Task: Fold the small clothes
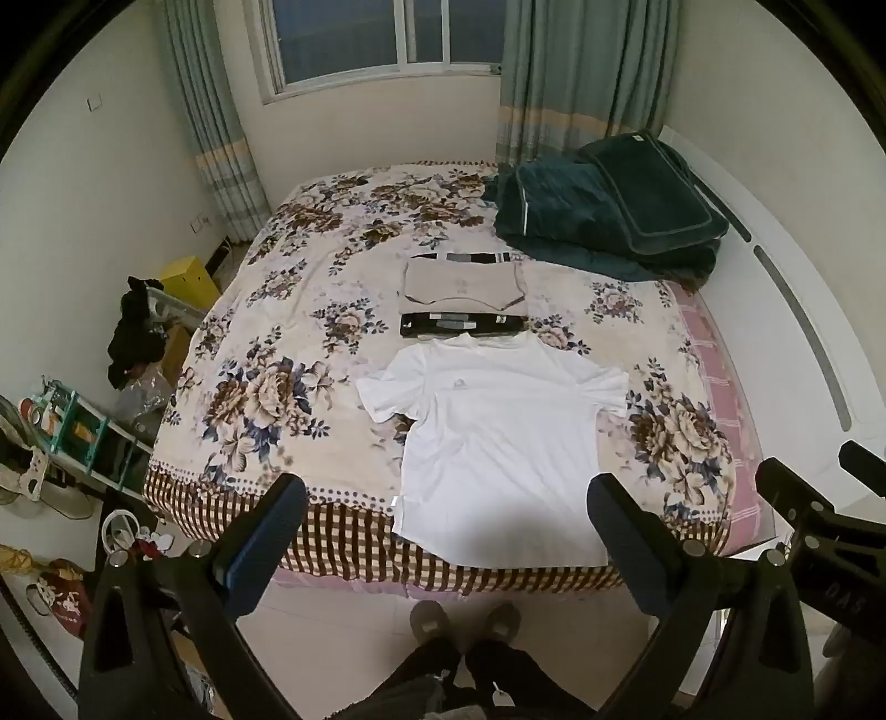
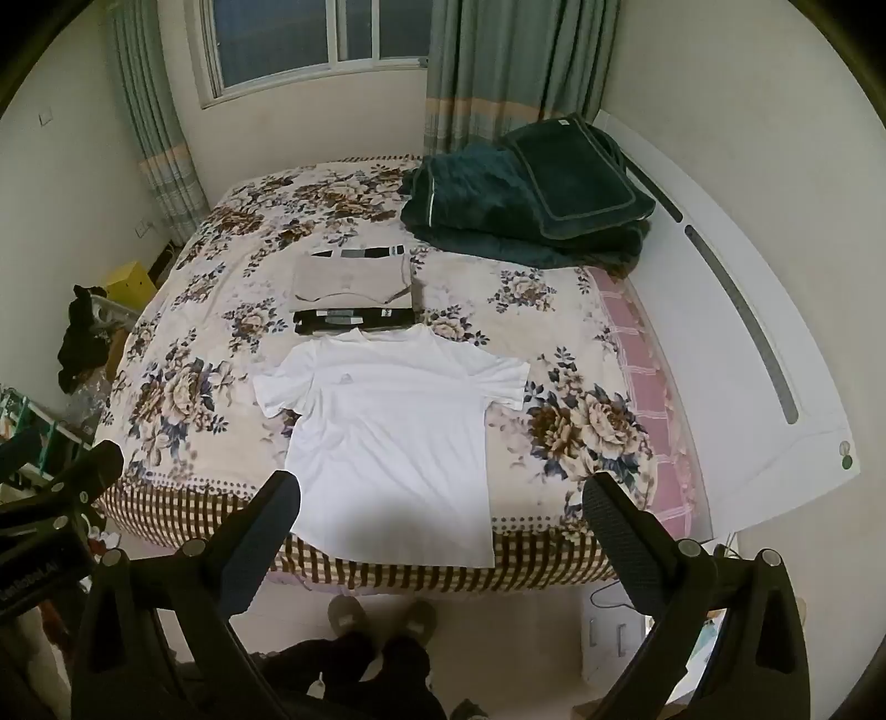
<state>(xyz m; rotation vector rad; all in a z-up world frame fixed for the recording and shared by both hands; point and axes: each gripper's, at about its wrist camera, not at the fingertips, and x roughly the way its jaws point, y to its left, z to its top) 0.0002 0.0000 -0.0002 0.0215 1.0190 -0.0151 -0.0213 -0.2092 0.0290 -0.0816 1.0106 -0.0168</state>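
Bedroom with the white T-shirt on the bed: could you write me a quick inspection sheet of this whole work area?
Surface: bed with a flowered cover.
Job's things: white T-shirt spread flat, hem over the near edge; folded stack just beyond its collar.
Clutter: dark green bedding piled at the far right corner.
Claws: left claw and right claw both wide open, empty, above the near edge.
Cables: a thin dark cable on the floor, right.
Surroundings: window, curtains, floor clutter left, person's slippered feet.
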